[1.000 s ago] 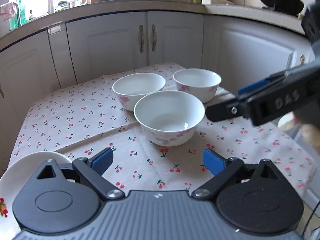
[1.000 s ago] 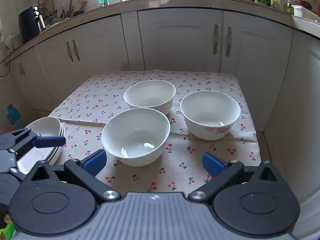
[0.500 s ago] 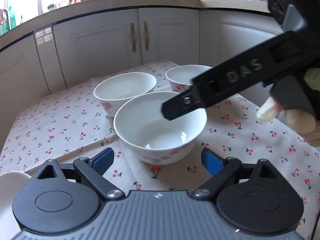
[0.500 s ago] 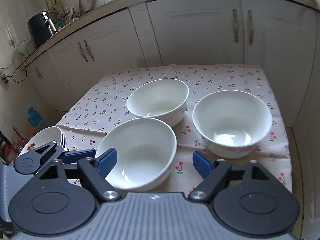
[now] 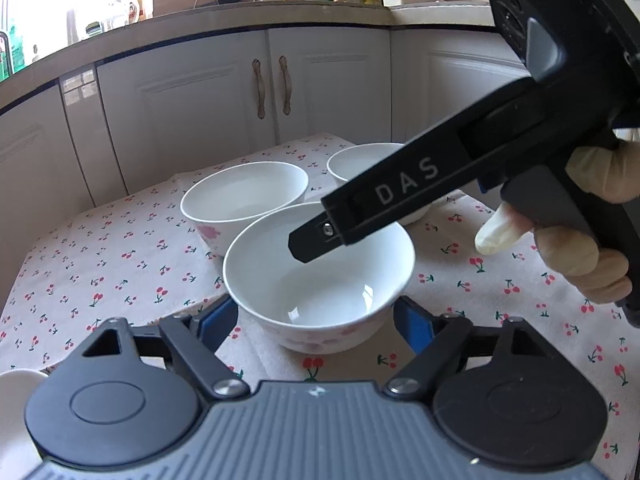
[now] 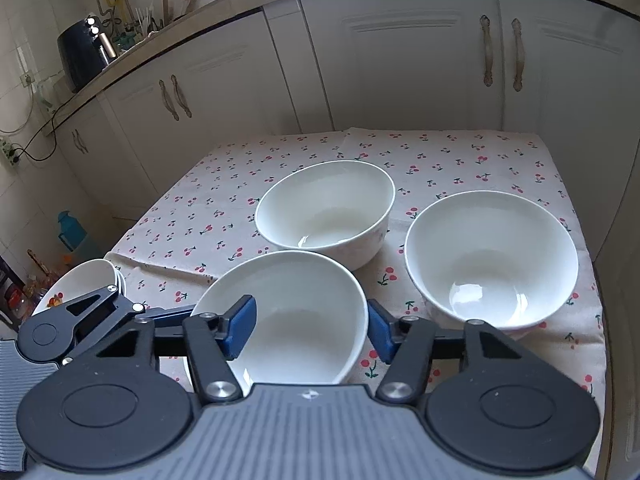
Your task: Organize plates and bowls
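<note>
Three white bowls stand on a cherry-print cloth. The nearest bowl [image 5: 320, 280] [image 6: 296, 320] lies between the open fingers of both grippers. My left gripper [image 5: 316, 326] straddles its near wall, a pad on each side, not closed on it. My right gripper [image 6: 308, 328] is open, its left pad [image 6: 240, 328] over the bowl's inside and its right pad outside the rim. The right gripper's finger [image 5: 360, 216] reaches over the bowl in the left wrist view. A second bowl [image 6: 326, 212] and a third bowl [image 6: 492, 258] stand behind.
A stack of white plates [image 6: 80, 286] sits at the cloth's left corner, partly behind the left gripper body [image 6: 80, 320]. White kitchen cabinets [image 6: 400, 60] ring the table. The table edge [image 6: 596, 320] drops off at the right.
Both grippers have moved in on the nearest bowl. The left one came close around its base, and the right one lowered over its rim and narrowed a little.
</note>
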Available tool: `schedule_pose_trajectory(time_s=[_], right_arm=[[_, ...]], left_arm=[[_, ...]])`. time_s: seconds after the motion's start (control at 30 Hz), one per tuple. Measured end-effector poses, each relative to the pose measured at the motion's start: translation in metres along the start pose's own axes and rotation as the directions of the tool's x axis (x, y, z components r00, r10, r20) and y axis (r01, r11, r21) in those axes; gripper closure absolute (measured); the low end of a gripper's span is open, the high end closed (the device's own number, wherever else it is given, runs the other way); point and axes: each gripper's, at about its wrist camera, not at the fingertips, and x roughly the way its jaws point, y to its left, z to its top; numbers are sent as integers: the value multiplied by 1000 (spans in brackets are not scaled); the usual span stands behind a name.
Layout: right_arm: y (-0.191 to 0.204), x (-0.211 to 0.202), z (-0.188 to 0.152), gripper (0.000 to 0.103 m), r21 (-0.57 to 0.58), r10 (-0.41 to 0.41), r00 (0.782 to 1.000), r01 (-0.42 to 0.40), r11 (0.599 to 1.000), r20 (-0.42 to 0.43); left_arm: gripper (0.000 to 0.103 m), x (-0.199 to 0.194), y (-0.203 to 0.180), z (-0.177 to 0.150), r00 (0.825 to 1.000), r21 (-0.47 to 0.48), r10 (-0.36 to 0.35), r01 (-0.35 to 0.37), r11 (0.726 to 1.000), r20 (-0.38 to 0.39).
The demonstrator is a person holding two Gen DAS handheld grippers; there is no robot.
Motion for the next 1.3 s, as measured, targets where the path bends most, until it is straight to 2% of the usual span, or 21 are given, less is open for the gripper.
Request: schedule_pose_trajectory(time_s=[0.3, 0.5, 0.93, 1.3], right_arm=[[1, -5, 0, 42, 12, -5, 1000, 5, 1000, -9], [9, -23, -6, 42, 33, 1, 1000, -1, 999, -15], [46, -69, -40, 42, 44, 14, 1000, -13, 999, -25], [62, -77, -65, 42, 51, 24, 997, -21, 999, -70]], left_arm=[[19, -6, 2, 0, 1000, 7, -22, 22, 1000, -3], [19, -28, -3, -2, 999, 45, -42, 42, 998, -4], [19, -82, -14, -19, 995, 87, -94, 95, 992, -18], [19, -100, -17, -43, 990, 82, -123, 128, 988, -72]])
